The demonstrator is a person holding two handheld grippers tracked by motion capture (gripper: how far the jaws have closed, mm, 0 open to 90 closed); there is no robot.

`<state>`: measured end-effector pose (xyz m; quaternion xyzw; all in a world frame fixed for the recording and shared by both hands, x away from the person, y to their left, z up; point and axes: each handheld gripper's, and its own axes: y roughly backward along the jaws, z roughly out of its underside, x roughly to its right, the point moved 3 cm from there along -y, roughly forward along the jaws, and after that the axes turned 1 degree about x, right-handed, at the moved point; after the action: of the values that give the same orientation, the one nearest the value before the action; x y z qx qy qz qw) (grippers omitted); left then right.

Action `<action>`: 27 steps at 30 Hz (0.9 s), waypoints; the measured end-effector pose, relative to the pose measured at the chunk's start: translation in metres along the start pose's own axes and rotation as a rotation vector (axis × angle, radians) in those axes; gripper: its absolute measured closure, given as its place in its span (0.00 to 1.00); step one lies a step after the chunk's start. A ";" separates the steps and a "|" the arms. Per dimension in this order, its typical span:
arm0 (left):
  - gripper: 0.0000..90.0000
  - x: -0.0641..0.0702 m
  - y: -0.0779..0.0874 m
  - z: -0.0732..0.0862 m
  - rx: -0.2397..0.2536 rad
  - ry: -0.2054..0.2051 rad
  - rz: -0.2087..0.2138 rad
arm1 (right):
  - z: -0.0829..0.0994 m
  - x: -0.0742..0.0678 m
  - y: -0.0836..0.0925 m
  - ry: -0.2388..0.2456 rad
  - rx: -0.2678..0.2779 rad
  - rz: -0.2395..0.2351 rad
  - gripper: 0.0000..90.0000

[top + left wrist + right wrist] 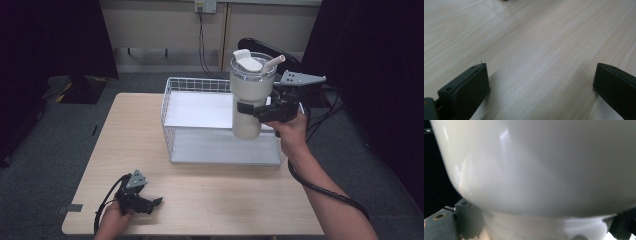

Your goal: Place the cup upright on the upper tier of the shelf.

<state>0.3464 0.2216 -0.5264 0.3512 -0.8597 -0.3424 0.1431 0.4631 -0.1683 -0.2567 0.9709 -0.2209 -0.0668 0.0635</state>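
Right hand-held gripper [250,108]: clamped on tumbler [249,95] at narrow lower body, jaws on either side. Raised above wire basket [172,127], tumbler clear of basket floor.

Tumbler: cream body, upright, clear lid [252,64] on top, straw [273,64] slanting up toward right. Base over right part of basket interior. In right gripper view, tumbler [536,170] pressed close against camera; wide upper body above, narrower base below, one dark jaw at each lower corner.

Grey plate [299,77] on top of right hand-held gripper, just right of lid. Right hand [291,132] wrapped around grip from below; cable [325,192] trailing along forearm.

Left hand-held gripper [152,204]: jaws wide apart, holding nothing. Resting low at near-left corner of desk [125,135], well apart from basket. In left gripper view, both jaws of left hand-held gripper [540,80] spread to either edge, bare wood grain of desk [536,45] between them. Left hand [114,220] gripping from near edge.

Basket: white wire, rectangular, on far centre of desk, long side facing person. Liner on floor and walls pale grey.
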 end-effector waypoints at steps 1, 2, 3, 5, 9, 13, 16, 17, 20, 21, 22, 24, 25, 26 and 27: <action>0.00 0.000 0.000 0.000 0.000 0.000 0.000 | 0.000 0.001 0.000 0.001 0.001 0.002 0.11; 0.00 0.000 0.000 0.000 0.000 0.000 0.000 | -0.001 0.002 -0.001 -0.001 0.001 0.007 0.11; 0.00 0.000 0.000 0.000 0.000 0.001 0.000 | -0.001 0.004 -0.002 -0.002 -0.003 0.009 0.11; 0.00 0.000 0.000 0.000 0.000 0.000 0.000 | -0.002 0.006 -0.004 0.000 -0.006 0.015 0.11; 0.00 0.000 0.000 0.000 0.001 0.001 0.000 | -0.004 0.010 -0.006 -0.004 -0.006 0.026 0.11; 0.00 0.000 0.000 0.000 0.002 0.004 0.000 | -0.006 0.013 -0.007 -0.008 -0.001 0.035 0.11; 0.00 0.000 0.000 0.000 0.004 0.004 0.000 | -0.009 0.016 -0.009 -0.008 -0.003 0.045 0.11; 0.00 0.000 0.000 0.000 0.003 0.003 -0.001 | -0.009 0.016 -0.010 -0.003 0.001 0.048 0.11; 0.00 0.000 0.000 0.000 0.002 0.003 0.000 | -0.011 0.018 -0.012 0.001 0.001 0.055 0.11; 0.00 0.000 0.000 0.000 0.003 0.004 0.000 | -0.011 0.018 -0.014 -0.004 0.003 0.056 0.11; 0.00 0.000 0.000 0.000 0.002 0.003 -0.001 | -0.012 0.019 -0.015 -0.005 0.005 0.055 0.11; 0.00 0.000 0.000 0.000 0.003 0.004 0.000 | -0.013 0.020 -0.016 0.002 0.004 0.060 0.11; 0.00 0.000 0.000 0.000 0.002 0.002 -0.001 | -0.013 0.021 -0.017 0.006 0.006 0.060 0.11; 0.00 0.000 0.000 0.000 0.003 0.001 -0.002 | -0.013 0.021 -0.017 0.002 0.007 0.060 0.11; 0.00 0.000 0.000 0.000 0.003 0.002 -0.002 | -0.014 0.022 -0.018 0.000 0.010 0.063 0.11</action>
<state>0.3463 0.2214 -0.5263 0.3525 -0.8597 -0.3408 0.1431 0.4927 -0.1608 -0.2481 0.9638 -0.2519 -0.0636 0.0605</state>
